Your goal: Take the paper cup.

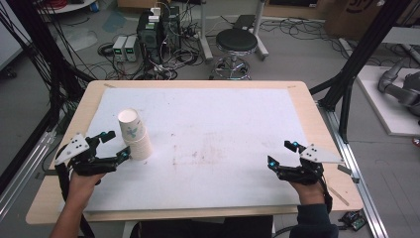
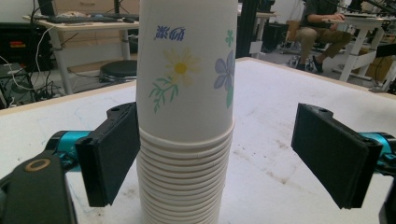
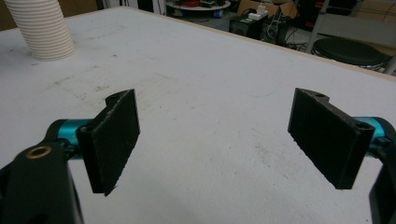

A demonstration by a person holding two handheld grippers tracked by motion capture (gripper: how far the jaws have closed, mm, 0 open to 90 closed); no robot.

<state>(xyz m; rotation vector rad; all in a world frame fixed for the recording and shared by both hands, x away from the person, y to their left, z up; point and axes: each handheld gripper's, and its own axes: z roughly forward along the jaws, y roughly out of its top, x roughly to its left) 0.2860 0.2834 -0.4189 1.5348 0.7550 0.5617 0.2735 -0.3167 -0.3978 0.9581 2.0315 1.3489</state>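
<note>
While the table (image 1: 208, 124) is lying flat under its scuffed white sheet with pale wood showing round the edge, the stack of paper cups (image 1: 134, 135) is standing upside down near its left side, ribbed rims below a flowered top cup. The left gripper (image 1: 115, 145) is reaching level around the stack, jaws spread, one pad right beside it. The right gripper (image 1: 282, 153) is hovering released, well apart.

You have one stack of paper cups (image 1: 134, 135), two tongs, left (image 1: 115, 144) and right (image 1: 280, 153), one worktop (image 1: 223, 129), one stool (image 1: 236, 41) behind.
</note>
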